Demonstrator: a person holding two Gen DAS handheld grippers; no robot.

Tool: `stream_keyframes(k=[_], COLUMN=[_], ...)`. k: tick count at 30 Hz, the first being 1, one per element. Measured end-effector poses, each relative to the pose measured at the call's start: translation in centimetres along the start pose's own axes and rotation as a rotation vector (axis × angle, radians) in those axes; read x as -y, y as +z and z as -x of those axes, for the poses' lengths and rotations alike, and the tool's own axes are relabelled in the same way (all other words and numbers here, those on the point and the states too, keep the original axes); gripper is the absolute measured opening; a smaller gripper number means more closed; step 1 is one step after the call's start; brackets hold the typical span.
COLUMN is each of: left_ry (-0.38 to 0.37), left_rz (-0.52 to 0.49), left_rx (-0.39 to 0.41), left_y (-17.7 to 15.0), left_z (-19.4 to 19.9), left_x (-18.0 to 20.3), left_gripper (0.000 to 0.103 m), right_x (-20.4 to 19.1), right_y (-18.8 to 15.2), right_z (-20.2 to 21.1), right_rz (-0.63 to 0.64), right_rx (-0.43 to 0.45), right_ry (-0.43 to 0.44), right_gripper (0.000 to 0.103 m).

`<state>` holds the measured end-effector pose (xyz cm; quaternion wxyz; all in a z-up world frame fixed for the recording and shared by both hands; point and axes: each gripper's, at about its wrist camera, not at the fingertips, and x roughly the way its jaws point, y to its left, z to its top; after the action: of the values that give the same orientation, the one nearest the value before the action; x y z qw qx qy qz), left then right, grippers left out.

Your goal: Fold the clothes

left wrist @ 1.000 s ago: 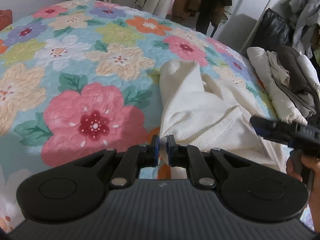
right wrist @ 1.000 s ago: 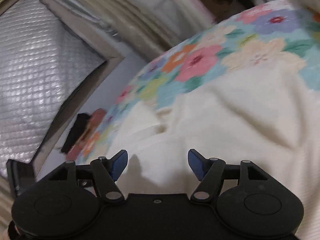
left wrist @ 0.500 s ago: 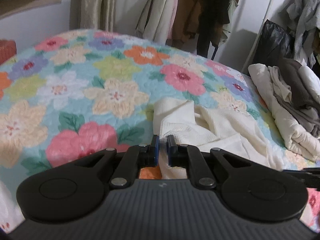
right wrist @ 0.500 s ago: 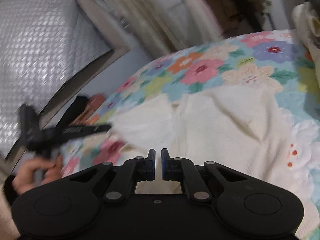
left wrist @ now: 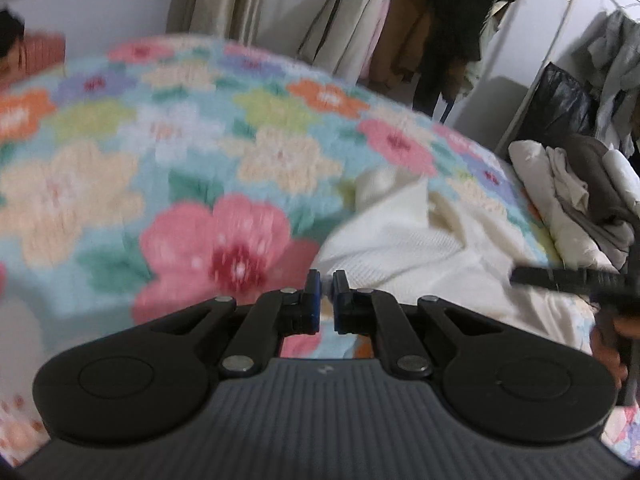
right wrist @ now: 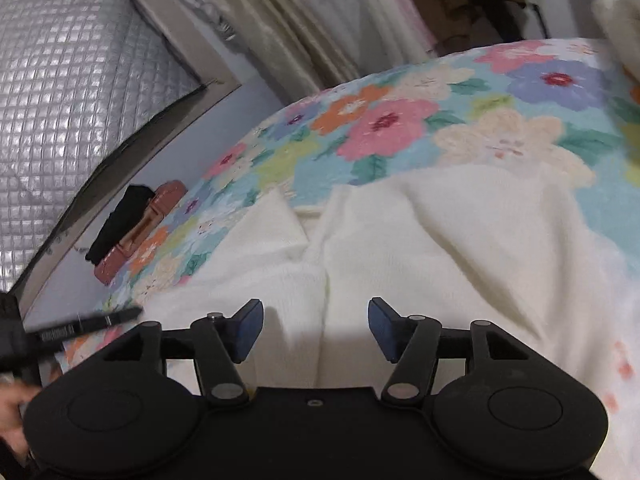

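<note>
A cream knit garment (left wrist: 420,248) (right wrist: 440,248) lies rumpled on the floral quilt (left wrist: 200,160) (right wrist: 400,120). My left gripper (left wrist: 326,296) is shut, with nothing visibly between its blue pads, and hovers just left of the garment's near edge. My right gripper (right wrist: 316,328) is open and low over the garment's folds, with cloth showing below the gap. In the left wrist view the right gripper (left wrist: 520,275) appears as a dark bar at the far right, held by a hand (left wrist: 612,340). The left wrist view is blurred.
A heap of cream and brown clothes (left wrist: 580,200) sits at the bed's right edge, beside a black bag (left wrist: 560,108). Coats (left wrist: 440,40) hang behind the bed. A brown box with a black item (right wrist: 136,232) rests at the bed's far left, below a silver quilted panel (right wrist: 60,80).
My right gripper, open a second ago and shut half a second ago, has opened again over the garment. The left gripper stays shut while its view swings across the bed.
</note>
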<state>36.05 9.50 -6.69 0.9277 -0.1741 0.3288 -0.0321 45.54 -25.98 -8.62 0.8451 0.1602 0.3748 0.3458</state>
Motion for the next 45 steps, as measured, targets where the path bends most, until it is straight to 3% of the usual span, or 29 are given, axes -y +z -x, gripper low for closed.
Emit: stream_keyframes(k=[5,6,7,8,10,12,16,23,27,30,32,35,38,41,42,43,44,45], left_ry=[-0.043,-0.052,-0.061,-0.070,-0.087,-0.088,-0.096,-0.115,-0.139,-0.170,-0.154,-0.158,-0.165,-0.159,-0.144,-0.129,-0.115,-0.133], left_rz=[0.081,0.097,0.113,0.129,0.162,0.177,0.223,0.258,0.219,0.216,0.184,0.171,0.187,0.179,0.180,0.181,0.182,0.180], left_rx=[-0.052,-0.062,-0.073,-0.083,-0.104,-0.099,-0.095,-0.034,-0.064,-0.053,-0.061,-0.094,-0.111,-0.143,-0.167,-0.191,-0.215,-0.224], left_y=[-1.1,-1.3,-1.5,-1.8,-2.2,-2.4,-2.4,-2.3,-1.0,-0.2,-0.1,-0.1,0.2,0.5,0.6,0.7,0.8,0.8], left_z=[-1.6,-1.9,-2.2,-2.5,-3.2,-3.3,-3.2,-3.8,-5.7,-5.8,-6.2,-7.2,-7.7,-8.0,-8.2,-8.4,-8.7,-8.7], left_x=[-1.5,-1.8,-2.0,-2.3,-2.9,-2.8,-2.4,-2.0,-0.7,0.4,1.4,2.4,2.7,2.8,2.9,2.9,2.9,2.9], left_gripper=[0.010,0.025,0.049,0.058,0.064,0.071,0.098,0.099,0.093,0.084,0.063,0.016,0.016,0.021,0.037,0.067,0.068,0.043], right_x=[-0.9,-0.9,-0.9,-0.9,-0.9,-0.8,-1.4,-4.9,-7.7,-8.7,-7.5,-5.5,-5.2,-4.6,-4.4,-4.3,-4.7,-5.3], right_y=[2.0,2.2,2.4,2.2,1.6,0.8,-1.0,-1.9,-3.3,-4.4,-5.5,-6.7,-6.5,-6.6,-6.6,-6.6,-6.5,-6.3], right_z=[-3.6,-4.2,-4.8,-4.6,-4.0,-3.4,-1.7,2.3,5.7,7.4,7.8,8.0,8.7,9.7,9.8,9.9,10.1,10.3], right_rz=[0.097,0.106,0.115,0.116,0.105,0.082,0.057,0.147,0.156,0.101,0.011,-0.068,0.030,0.107,0.115,0.125,0.131,0.138], right_rx=[-0.053,-0.071,-0.090,-0.092,-0.069,-0.068,-0.017,0.092,0.093,0.032,-0.032,-0.109,-0.115,-0.056,-0.045,-0.030,-0.011,0.001], right_ry=[-0.011,-0.016,-0.021,-0.019,0.028,0.049,0.012,-0.107,-0.227,-0.267,-0.249,-0.240,-0.302,-0.312,-0.313,-0.315,-0.329,-0.351], right_gripper=[0.069,0.071,0.071,0.071,0.062,0.018,0.013,0.011,0.010,0.010,0.010,0.010,0.015,0.024,0.028,0.030,0.030,0.030])
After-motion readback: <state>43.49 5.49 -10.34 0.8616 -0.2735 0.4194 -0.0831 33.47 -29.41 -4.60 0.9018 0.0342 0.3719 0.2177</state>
